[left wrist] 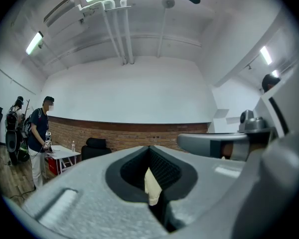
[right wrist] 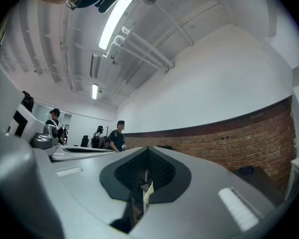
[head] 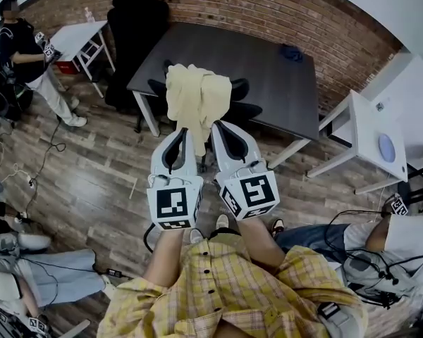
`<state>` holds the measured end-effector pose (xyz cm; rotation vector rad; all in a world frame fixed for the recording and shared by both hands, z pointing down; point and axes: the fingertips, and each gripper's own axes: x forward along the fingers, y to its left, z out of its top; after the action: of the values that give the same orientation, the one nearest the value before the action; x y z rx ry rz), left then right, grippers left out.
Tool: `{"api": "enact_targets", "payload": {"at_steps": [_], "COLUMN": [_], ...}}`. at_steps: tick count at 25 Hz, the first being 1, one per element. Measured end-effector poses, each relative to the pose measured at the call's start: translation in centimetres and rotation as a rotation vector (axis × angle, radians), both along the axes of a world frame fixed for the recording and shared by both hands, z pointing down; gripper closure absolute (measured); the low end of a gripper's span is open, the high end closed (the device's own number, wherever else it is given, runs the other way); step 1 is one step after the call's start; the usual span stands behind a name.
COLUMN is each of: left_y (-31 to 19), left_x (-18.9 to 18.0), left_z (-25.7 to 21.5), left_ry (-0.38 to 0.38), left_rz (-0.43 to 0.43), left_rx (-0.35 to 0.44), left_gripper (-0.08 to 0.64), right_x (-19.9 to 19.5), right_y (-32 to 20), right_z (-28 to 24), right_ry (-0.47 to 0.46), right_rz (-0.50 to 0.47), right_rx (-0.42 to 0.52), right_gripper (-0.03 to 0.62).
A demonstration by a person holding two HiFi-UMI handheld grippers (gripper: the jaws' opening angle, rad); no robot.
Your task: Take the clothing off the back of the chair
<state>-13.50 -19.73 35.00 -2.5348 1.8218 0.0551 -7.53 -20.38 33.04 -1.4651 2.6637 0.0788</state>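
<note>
A pale yellow, crumpled cloth garment (head: 196, 97) drapes in a loose bunch over a black office chair (head: 241, 98), its length running from near to far toward the dark rectangular bench (head: 268, 62). The left tongs (head: 182, 131) and right tongs (head: 216, 127) each pinch its near edge tightly.

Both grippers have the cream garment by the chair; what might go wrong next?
Both the left gripper and right gripper pinch only a thin fold of the cream garment, so it may slip free. The cloth hangs close over the black chair beside the dark table, so it might snag as it comes away.
</note>
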Motion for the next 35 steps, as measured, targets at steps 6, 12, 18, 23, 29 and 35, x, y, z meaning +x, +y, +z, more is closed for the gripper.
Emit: {"api": "enact_targets", "payload": {"at_steps": [6, 12, 18, 23, 29, 35], "left_y": [-2.8, -5.5, -8.0, -10.1, -12.7, -14.8], "left_x": [1.0, 1.4, 2.1, 2.4, 2.2, 2.6], "left_z": [0.4, 0.7, 0.9, 1.4, 1.8, 2.7], "left_ry": [-0.005, 0.007, 0.010, 0.016, 0.007, -0.035], "left_rz": [-0.005, -0.016, -0.022, -0.011, -0.001, 0.016], "left_rx": [-0.006, -0.013, -0.022, -0.049, -0.067, -0.097], "left_gripper": [0.560, 0.560, 0.560, 0.560, 0.491, 0.405], "right_x": [1.2, 2.1, 3.1, 3.9, 4.3, 4.3], "right_y": [-2.3, -4.6, -6.3, -7.4, -8.4, -9.0], "right_z": [0.7, 1.2, 1.4, 1.6, 1.9, 2.2], "right_ry": [-0.008, -0.004, 0.000, 0.000, 0.000, -0.002], "right_rz": [-0.003, -0.012, -0.017, -0.014, -0.009, -0.008], "right_rx": [-0.005, -0.005, -0.006, -0.009, -0.013, -0.017], "right_gripper": [0.591, 0.591, 0.591, 0.591, 0.591, 0.591]}}
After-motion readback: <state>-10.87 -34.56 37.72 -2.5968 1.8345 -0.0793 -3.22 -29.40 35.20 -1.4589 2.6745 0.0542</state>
